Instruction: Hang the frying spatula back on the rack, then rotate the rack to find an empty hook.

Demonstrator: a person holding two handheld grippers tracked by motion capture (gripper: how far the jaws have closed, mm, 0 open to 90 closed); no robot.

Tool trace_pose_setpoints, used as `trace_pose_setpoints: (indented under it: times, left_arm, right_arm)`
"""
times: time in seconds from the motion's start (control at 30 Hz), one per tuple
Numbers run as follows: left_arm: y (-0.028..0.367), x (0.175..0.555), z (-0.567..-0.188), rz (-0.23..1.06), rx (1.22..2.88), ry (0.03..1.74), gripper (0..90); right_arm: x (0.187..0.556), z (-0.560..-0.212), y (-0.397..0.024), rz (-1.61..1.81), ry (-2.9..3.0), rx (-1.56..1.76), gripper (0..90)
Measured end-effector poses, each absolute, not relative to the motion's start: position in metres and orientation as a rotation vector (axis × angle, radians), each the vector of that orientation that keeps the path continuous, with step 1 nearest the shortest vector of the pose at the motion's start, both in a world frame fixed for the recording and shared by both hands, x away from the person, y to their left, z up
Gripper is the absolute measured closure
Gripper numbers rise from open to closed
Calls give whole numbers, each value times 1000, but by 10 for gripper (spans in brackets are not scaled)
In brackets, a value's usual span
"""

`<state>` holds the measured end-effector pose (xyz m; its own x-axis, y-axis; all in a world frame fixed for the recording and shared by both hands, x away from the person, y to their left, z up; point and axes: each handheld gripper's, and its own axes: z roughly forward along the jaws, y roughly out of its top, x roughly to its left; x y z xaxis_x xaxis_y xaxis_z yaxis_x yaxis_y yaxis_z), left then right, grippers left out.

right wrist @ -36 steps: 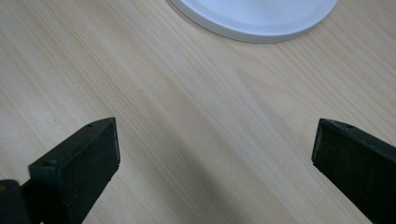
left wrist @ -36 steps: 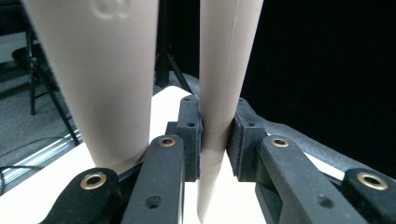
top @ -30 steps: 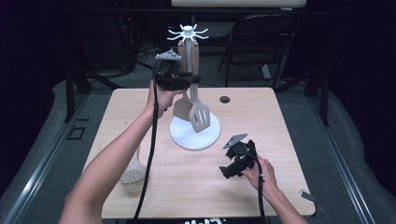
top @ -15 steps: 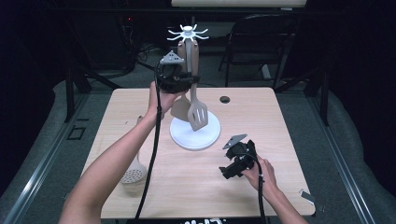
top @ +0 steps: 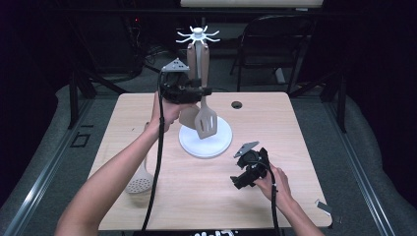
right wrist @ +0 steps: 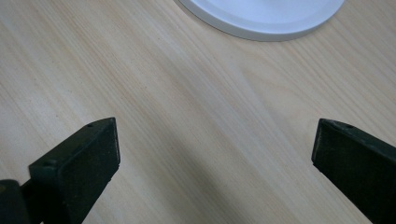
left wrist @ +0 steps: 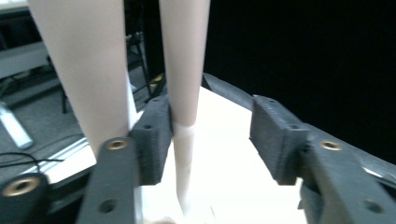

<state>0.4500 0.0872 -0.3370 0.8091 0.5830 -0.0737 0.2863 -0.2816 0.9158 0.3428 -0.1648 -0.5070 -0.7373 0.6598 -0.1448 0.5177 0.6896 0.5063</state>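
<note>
A white utensil stand [top: 219, 142] has a round base and a ring of hooks [top: 198, 35] on top. A beige slotted spatula [top: 206, 123] and a second beige utensil [top: 187, 117] hang from it. My left gripper [top: 204, 91] sits level at the spatula's handle [left wrist: 184, 60]. Its jaws have just been opening: the handle lies between them, against one pad [left wrist: 152, 135], while the other pad stands apart. The left gripper [left wrist: 210, 135] is open. My right gripper [top: 241, 179] rests low over the table, jaws wide open [right wrist: 215, 149] with bare wood between them.
A beige skimmer spoon [top: 139, 182] lies on the wooden table [top: 295, 147] near its left front. A small black cap [top: 237, 104] sits at the back. A folding chair [top: 275, 39] stands behind the table. The stand's base edge [right wrist: 261, 18] shows ahead of the right gripper.
The left gripper's jaws have opened off the spatula handle, and the hand has sunk slightly along it. The spatula stays hanging. The right gripper has not moved.
</note>
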Motion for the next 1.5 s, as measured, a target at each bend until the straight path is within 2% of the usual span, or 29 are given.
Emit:
trace_pose_setpoints:
  times: [0.1,0.4,0.53,0.7,1.0,1.07,1.13,1.17,1.43,1.5]
  left_arm:
    - [88,446,-338,337,1889,656,385]
    - [96,437,-339,278,1930,601,244]
    - [102,435,-337,295,1944,607,191]
    - [115,436,-328,319,1909,641,156]
    - [143,441,-298,396,1813,692,158]
    - [148,441,-292,424,1776,700,220]
    - [152,439,-286,487,1742,694,382]
    - [153,439,-283,517,1722,695,411]
    - [155,447,-271,534,1667,709,756]
    - [153,449,-268,538,1673,706,808]
  right_arm:
    - [343,-508,-164,640,2587,930,6]
    - [344,-508,-164,616,2600,934,6]
    - [344,-510,-163,609,2597,943,11]
    - [345,-510,-163,594,2604,930,12]
    - [346,-512,-162,599,2611,938,18]
    - [346,-512,-161,584,2618,925,19]
    - [346,-512,-159,575,2616,911,24]
    - [346,-513,-159,571,2620,909,25]
    - [345,-514,-160,538,2623,910,32]
    - [345,-515,-159,546,2625,919,32]
